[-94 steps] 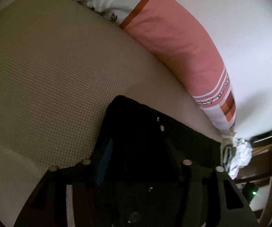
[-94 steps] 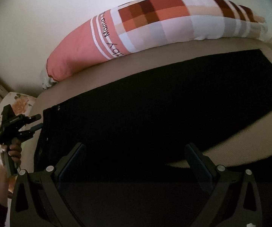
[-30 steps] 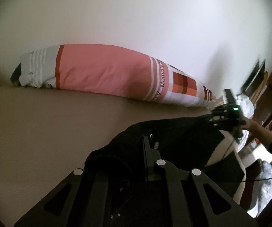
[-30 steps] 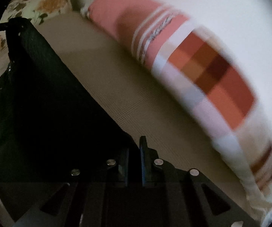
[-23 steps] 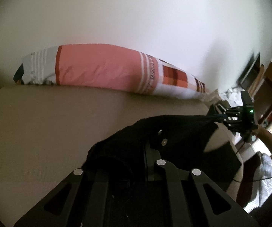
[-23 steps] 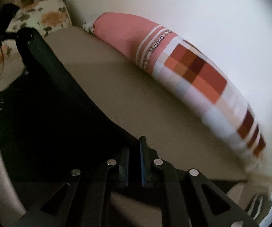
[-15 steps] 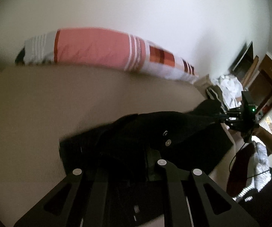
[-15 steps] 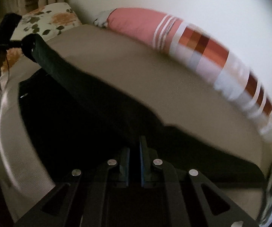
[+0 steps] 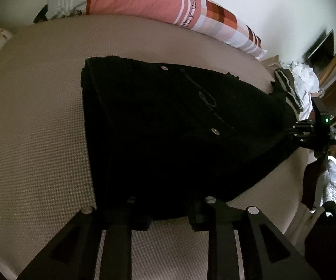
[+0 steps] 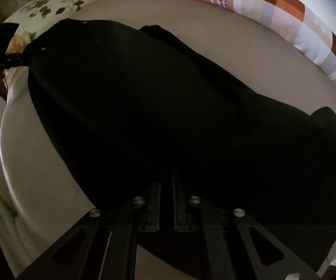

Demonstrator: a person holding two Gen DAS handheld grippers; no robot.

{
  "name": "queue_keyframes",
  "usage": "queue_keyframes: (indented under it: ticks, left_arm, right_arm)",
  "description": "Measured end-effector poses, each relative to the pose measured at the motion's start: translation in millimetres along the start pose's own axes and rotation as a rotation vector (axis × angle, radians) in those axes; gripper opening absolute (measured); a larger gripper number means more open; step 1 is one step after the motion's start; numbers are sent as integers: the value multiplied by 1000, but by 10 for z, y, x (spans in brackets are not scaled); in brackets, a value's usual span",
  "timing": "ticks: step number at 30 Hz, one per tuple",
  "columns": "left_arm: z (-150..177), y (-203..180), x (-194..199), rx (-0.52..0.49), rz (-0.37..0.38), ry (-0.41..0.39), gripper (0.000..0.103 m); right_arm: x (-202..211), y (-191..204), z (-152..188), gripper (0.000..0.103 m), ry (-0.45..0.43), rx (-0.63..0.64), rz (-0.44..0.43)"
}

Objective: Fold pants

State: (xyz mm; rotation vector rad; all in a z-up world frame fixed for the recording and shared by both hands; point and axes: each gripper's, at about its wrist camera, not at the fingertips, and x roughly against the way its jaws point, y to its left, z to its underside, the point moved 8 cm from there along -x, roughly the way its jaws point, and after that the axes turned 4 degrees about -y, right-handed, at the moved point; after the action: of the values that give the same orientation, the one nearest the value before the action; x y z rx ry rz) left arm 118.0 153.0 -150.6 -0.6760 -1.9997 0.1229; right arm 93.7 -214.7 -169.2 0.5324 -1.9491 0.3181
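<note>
Carried over since a second ago, the pants (image 9: 168, 126) are lying folded on the bed (image 9: 34, 140); left gripper (image 9: 169, 219) is opening, releasing them (right gripper (image 10: 166, 200) is clamping an edge to keep it straight)

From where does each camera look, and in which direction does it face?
Left wrist: on the left gripper, facing down over the pants on the bed; own opening fingers and the right gripper show.
Right wrist: on the right gripper, facing down; own fingers shut on the pants, the left gripper at the left edge.
Shared: pants, bed, pillow.
</note>
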Motion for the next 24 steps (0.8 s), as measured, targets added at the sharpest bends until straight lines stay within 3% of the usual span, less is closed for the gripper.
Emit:
queue_keyframes:
  ticks: [1, 2, 3, 5, 7, 14, 17, 21, 23, 24]
  left_arm:
    - [3, -24, 30, -13, -14, 2, 28]
    - [10, -33, 64, -31, -45, 6, 39]
    - [25, -6, 105, -43, -106, 12, 64]
    - [51, 86, 203, -45, -201, 5, 82]
    - [123, 154, 349, -1, -201, -6, 82]
    - [304, 145, 721, 375, -65, -113, 78]
    - [368, 37, 634, 505, 18, -127, 69]
    - [301, -49, 403, 653, 91, -138, 68]
    - [256, -10, 307, 718, 98, -145, 68]
    - [244, 24, 267, 748, 85, -153, 63]
  right_arm:
    - [-3, 9, 4, 6, 1, 0, 1]
    - [-7, 18, 9, 6, 1, 6, 5]
    - [-7, 32, 11, 7, 0, 15, 11]
    - [1, 47, 10, 7, -4, 10, 12]
    - [6, 35, 16, 7, -11, 7, 9]
    - [5, 42, 23, 7, -32, 16, 12]
    - [-1, 43, 0, 7, -39, 18, 13]
    - [1, 34, -8, 7, -47, 16, 17]
    - [4, 36, -4, 7, -51, 12, 20]
    - [9, 41, -2, 7, -54, 9, 24]
